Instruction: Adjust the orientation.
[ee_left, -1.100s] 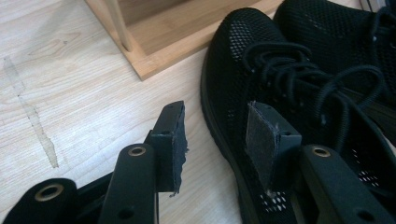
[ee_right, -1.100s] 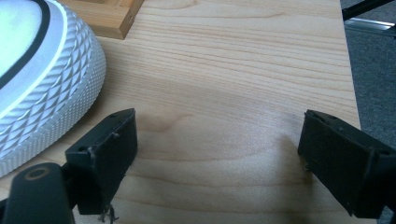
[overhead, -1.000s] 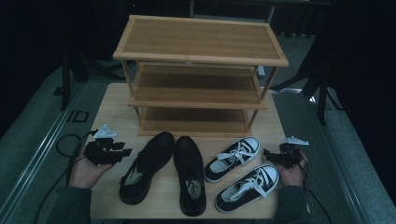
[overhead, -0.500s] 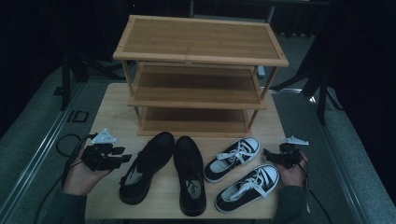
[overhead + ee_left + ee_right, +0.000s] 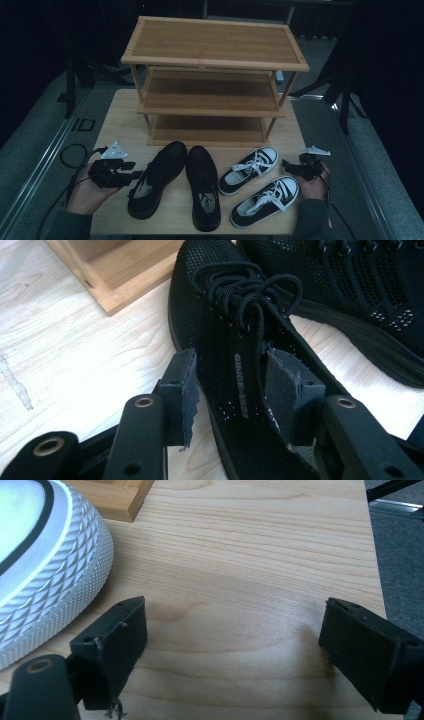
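Three-tier wooden rack (image 5: 214, 50) at counter (image 5: 117, 120) rear. Two black-white sneakers (image 5: 249, 163) (image 5: 265, 200) side by side, right front. Second black shoe (image 5: 202, 186) beside them.

The right tool (image 5: 232, 650) hangs low over the pale wooden tabletop (image 5: 260, 555) with its two black jaws spread wide and bare wood between them. Just beside the left-hand jaw sits the white rubber toe of a sneaker (image 5: 55, 575), its surface ribbed in a diamond pattern. A corner of the wooden shoe rack (image 5: 117, 497) shows behind it.
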`<move>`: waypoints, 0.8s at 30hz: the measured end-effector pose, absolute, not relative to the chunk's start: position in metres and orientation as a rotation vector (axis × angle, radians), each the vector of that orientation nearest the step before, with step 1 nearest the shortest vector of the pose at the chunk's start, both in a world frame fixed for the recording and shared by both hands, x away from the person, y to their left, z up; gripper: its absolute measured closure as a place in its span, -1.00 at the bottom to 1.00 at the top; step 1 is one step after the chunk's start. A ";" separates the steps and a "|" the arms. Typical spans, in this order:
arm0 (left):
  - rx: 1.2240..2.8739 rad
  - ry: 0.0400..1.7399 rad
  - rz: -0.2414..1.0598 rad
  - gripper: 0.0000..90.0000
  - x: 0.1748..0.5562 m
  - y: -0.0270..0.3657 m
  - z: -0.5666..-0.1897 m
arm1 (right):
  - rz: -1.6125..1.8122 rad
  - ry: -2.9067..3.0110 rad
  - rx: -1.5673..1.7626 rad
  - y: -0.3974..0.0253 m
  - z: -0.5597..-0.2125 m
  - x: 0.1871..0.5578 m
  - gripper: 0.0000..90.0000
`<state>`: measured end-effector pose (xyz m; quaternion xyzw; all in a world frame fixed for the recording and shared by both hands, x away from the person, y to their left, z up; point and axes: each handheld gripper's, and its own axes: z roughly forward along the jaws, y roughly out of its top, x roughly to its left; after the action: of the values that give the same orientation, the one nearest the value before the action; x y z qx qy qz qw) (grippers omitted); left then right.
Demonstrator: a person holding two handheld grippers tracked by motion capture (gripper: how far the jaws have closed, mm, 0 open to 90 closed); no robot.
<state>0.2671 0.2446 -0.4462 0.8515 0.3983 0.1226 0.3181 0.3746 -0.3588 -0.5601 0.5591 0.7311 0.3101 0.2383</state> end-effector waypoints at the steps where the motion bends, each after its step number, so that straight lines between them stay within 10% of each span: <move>1: 2.242 1.050 0.318 0.24 0.268 0.244 -0.447 | 0.849 2.003 1.531 -0.359 -0.560 0.375 -0.74; 24: 2.420 1.060 0.297 0.46 0.286 0.213 -0.469 | 0.850 2.003 1.532 -0.359 -0.560 0.375 -0.74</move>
<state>0.2864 0.2130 -0.4688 0.8838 0.3872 0.1084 0.2392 0.3747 -0.3589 -0.5600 0.5592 0.7310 0.3103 0.2381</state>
